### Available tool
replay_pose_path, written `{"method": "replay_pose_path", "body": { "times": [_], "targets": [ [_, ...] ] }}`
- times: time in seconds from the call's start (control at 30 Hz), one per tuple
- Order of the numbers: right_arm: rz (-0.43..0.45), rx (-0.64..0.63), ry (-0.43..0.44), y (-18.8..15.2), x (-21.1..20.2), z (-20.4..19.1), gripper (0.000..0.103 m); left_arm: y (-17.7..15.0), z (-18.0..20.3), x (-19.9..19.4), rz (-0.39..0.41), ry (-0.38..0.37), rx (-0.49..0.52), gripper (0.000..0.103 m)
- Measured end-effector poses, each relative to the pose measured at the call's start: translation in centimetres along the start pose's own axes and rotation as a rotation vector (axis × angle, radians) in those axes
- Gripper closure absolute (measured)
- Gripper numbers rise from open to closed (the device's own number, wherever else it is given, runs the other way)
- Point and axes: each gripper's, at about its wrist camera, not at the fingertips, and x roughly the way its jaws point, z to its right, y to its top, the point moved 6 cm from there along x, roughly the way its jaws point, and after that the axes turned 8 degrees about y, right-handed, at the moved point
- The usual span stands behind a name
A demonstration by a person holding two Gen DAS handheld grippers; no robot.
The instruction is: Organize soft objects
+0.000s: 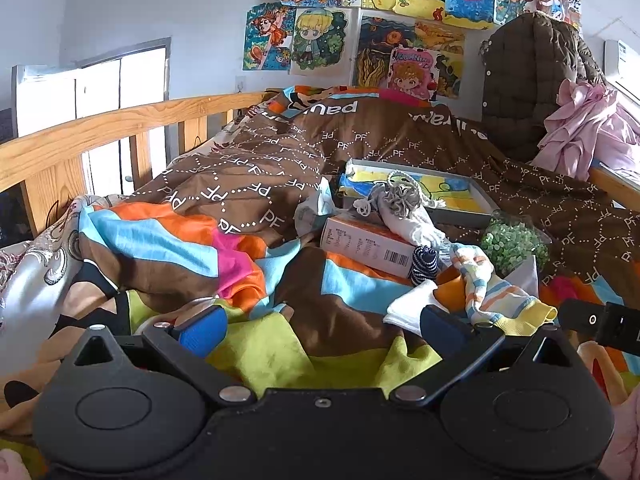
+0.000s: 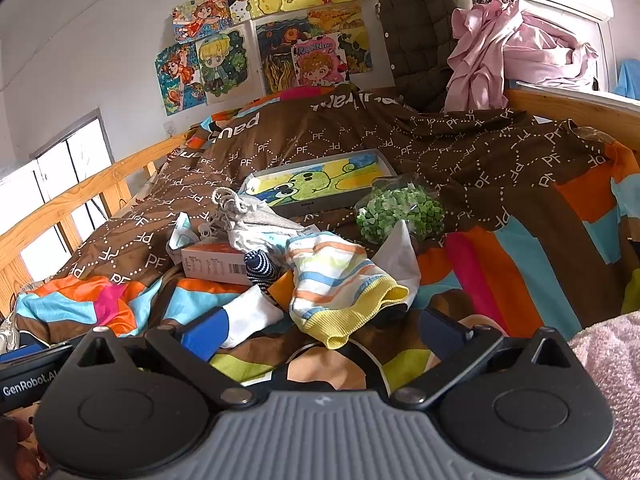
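A: Left wrist view: the left gripper [image 1: 320,328] gapes wide, empty, above the quilt [image 1: 256,268]; the white sock [image 1: 408,308] sits at two o'clock, touching its right finger.

B: Right wrist view: the right gripper [image 2: 324,332] is wide open, empty, the striped sock [image 2: 340,280] at twelve. Closing could pinch quilt [image 2: 500,240] underneath.

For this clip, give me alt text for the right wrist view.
The open right tool hovers over a striped sock on a colourful quilt, with a white sock, small box and bag of green pieces beyond.
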Motion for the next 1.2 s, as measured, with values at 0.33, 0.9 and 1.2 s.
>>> {"method": "replay_pose_path", "body": {
  "times": [0.33, 0.9, 1.2],
  "targets": [
    [0.002, -0.001, 0.000, 0.00, -0.04, -0.04, 0.000, 0.03, -0.08, -0.02, -0.010, -0.012, -0.006, 0.001],
    [0.001, 0.000, 0.001, 0.05, -0.13, -0.08, 0.000, -0.08, -0.22, 0.05, -0.012, 0.005, -0.009, 0.001],
    [0.002, 0.001, 0.003, 0.06, -0.12, -0.05, 0.000, 0.05, -0.28, 0.05, -0.008, 0.012, -0.009, 0.001]
  ]
}}
